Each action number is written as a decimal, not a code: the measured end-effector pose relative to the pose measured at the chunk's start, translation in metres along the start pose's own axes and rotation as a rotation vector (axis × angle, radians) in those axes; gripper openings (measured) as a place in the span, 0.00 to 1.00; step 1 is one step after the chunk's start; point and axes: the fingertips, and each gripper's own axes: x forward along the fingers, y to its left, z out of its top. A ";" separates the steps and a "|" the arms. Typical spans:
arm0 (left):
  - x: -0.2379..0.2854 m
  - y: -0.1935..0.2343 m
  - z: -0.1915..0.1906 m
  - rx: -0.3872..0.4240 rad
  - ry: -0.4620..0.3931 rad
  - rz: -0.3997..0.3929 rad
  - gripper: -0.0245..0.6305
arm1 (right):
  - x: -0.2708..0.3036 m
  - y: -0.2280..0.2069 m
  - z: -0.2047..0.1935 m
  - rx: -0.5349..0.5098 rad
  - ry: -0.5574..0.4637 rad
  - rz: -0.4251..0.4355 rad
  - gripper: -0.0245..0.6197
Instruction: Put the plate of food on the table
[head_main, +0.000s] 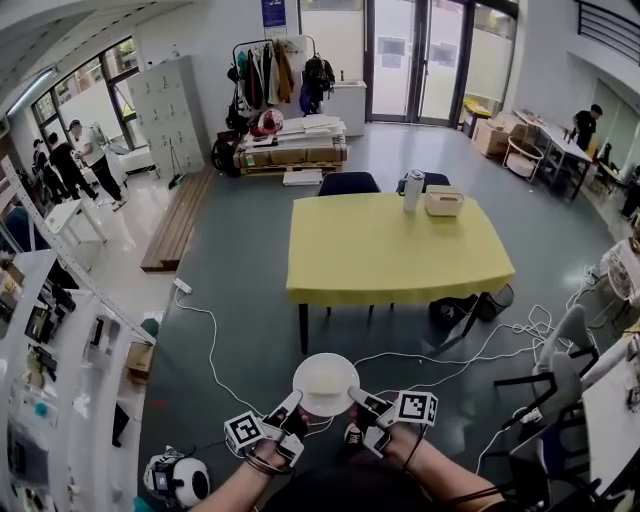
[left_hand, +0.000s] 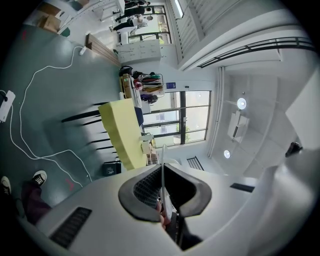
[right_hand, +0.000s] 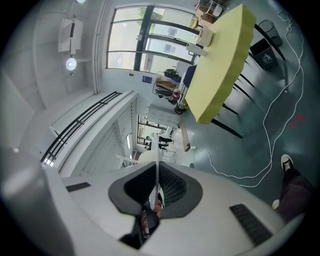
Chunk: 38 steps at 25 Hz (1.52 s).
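Grey floor with trailing cables is stretching ahead to the yellow table (head_main: 400, 250), and the load is hanging well short of it. The left gripper (head_main: 293, 403) is clamping the left rim of the white plate (head_main: 325, 384), and the right gripper (head_main: 357, 396) is pinching the opposite rim. That two-sided hold is probably for holding it level so the pale food isn't sliding. A jug (head_main: 413, 190) and a box (head_main: 444, 201) are sitting at the table's far edge.

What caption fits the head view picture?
A plate held by left claw and right claw, yellow table ahead.
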 end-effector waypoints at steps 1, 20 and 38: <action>0.007 0.000 0.003 0.001 -0.004 0.002 0.07 | 0.003 -0.001 0.007 0.009 0.001 0.003 0.08; 0.121 0.003 0.042 0.007 -0.065 0.007 0.07 | 0.037 -0.021 0.127 0.011 0.060 0.020 0.08; 0.171 0.016 0.069 0.033 -0.074 0.037 0.07 | 0.059 -0.034 0.180 0.008 0.072 0.013 0.08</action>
